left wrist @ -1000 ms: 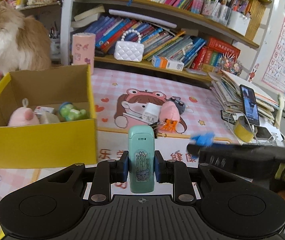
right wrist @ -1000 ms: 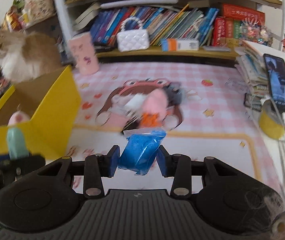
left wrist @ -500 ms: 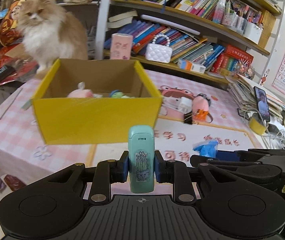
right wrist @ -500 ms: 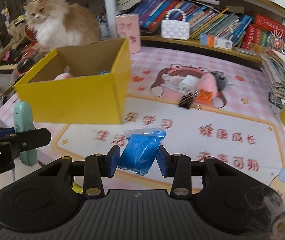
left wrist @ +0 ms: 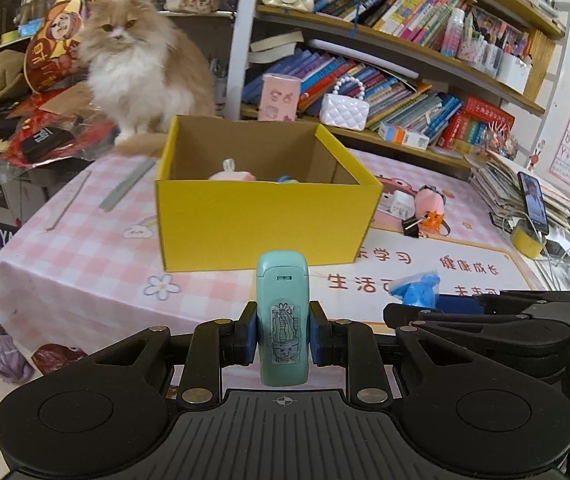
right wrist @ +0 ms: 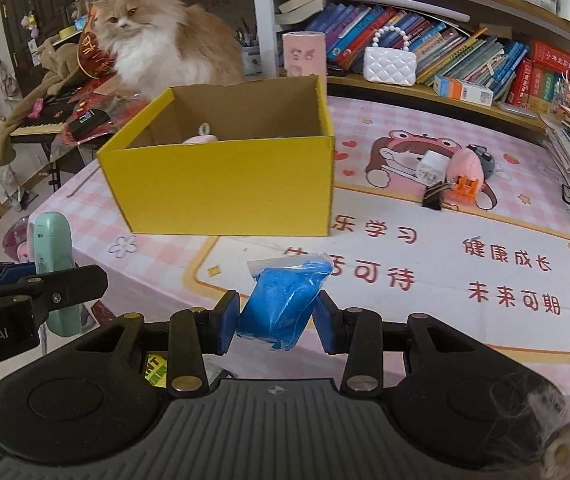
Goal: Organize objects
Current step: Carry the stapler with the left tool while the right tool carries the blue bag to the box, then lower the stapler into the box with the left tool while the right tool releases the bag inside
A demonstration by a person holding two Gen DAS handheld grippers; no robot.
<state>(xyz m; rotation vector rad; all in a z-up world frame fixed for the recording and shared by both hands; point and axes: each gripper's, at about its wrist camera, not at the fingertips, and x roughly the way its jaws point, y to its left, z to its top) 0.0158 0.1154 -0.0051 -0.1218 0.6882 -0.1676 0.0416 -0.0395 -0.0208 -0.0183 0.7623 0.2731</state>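
Note:
My left gripper (left wrist: 283, 338) is shut on an upright teal stamp-like case (left wrist: 283, 316) with a cactus sticker. My right gripper (right wrist: 279, 322) is shut on a small bag of blue clay (right wrist: 285, 304). Both hang over the table's near edge, in front of the open yellow cardboard box (left wrist: 261, 220) (right wrist: 221, 192). A pink plush toy (left wrist: 232, 175) (right wrist: 201, 139) and other small things lie inside it. The right gripper with the blue bag (left wrist: 417, 289) shows at the right of the left wrist view. The teal case (right wrist: 51, 256) shows at the left of the right wrist view.
A fluffy orange-and-white cat (left wrist: 141, 68) (right wrist: 165, 36) sits just behind the box. Right of the box lie a white charger (right wrist: 433, 168), a pink toy (right wrist: 467, 168), an orange piece (right wrist: 463, 190) and a black binder clip (right wrist: 435, 198). Shelves of books line the back. A phone (left wrist: 533, 204) stands far right.
Both grippers have drawn back and to the left, each still carrying its object. The box now stands straight ahead and farther off, and the table's near left edge has come into view.

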